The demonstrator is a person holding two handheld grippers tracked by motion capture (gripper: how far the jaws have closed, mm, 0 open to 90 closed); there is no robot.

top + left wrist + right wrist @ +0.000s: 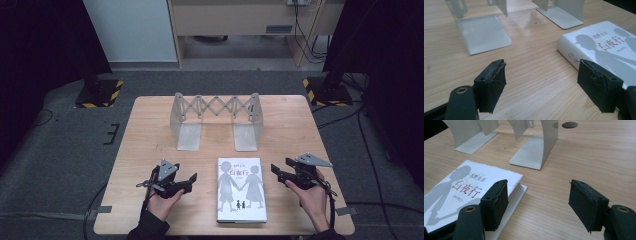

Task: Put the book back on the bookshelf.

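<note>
A white book (241, 189) with grey silhouettes on its cover lies flat near the table's front edge. Left of it, my left gripper (189, 181) is held open over bare wood; in the left gripper view (541, 83) the book (604, 45) lies to the right of the jaws. Right of the book, my right gripper (278, 172) is open too, with nothing between its jaws (537, 205); the book's corner (474, 187) lies by the left jaw. An expanding metal bookend rack (216, 119) stands behind the book, mid-table.
The wooden table (150, 125) stands on grey carpet. The rack's two flat base plates (482, 33) (531, 153) rest on the wood ahead of the grippers. Black stands with yellow-striped feet (100, 92) flank the table's far corners.
</note>
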